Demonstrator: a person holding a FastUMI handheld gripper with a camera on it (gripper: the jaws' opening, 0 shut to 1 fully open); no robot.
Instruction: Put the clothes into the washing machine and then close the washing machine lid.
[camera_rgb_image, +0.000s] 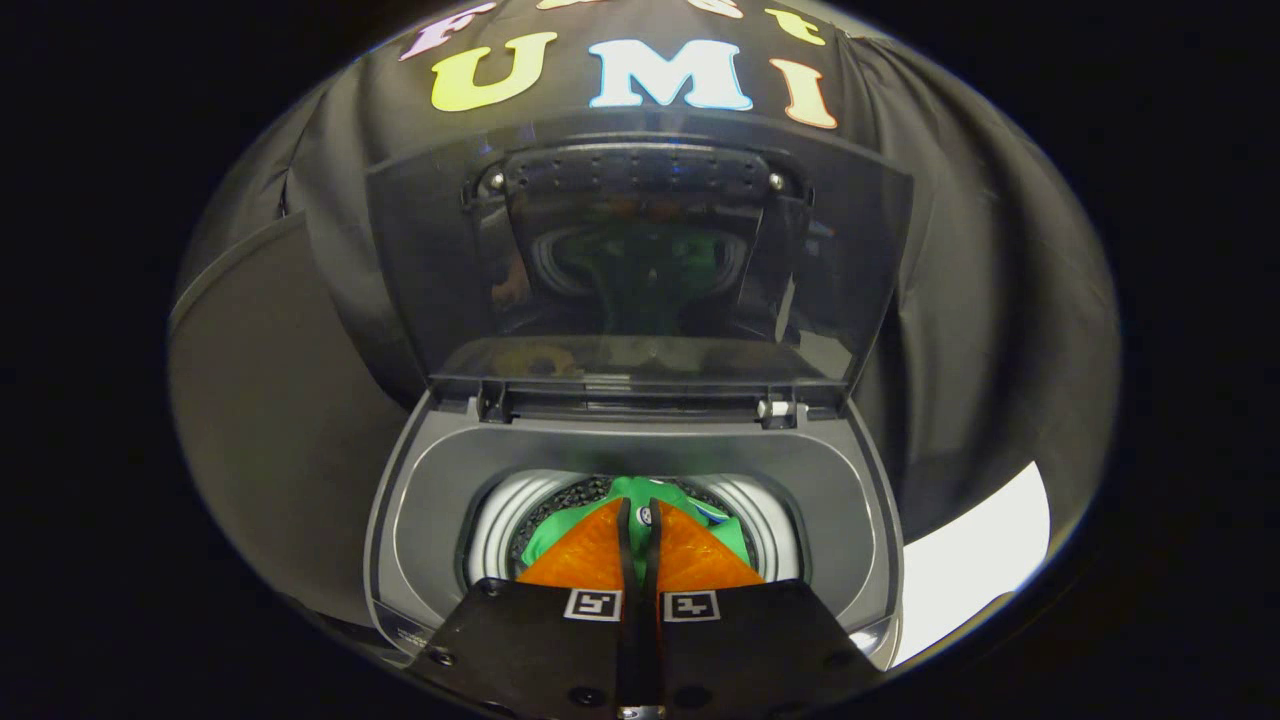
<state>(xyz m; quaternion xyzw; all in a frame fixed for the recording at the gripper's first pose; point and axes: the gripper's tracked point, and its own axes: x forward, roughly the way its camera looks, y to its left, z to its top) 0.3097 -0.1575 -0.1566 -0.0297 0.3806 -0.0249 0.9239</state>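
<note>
Gripper points down into the open washing machine, jaws nearly closed together over the green clothes lying in the drum, lid standing upright behind.

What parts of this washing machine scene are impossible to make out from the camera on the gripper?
- Most of the green garment in the drum: hidden behind the gripper and its nearly closed fingers.
- Whether the fingers pinch the cloth: too tight to tell.
- The drum's bottom: covered by garment and gripper.
- The grey washing machine's front: cut off by the gripper body.
- The raised tinted lid: only blurred reflections.
</note>
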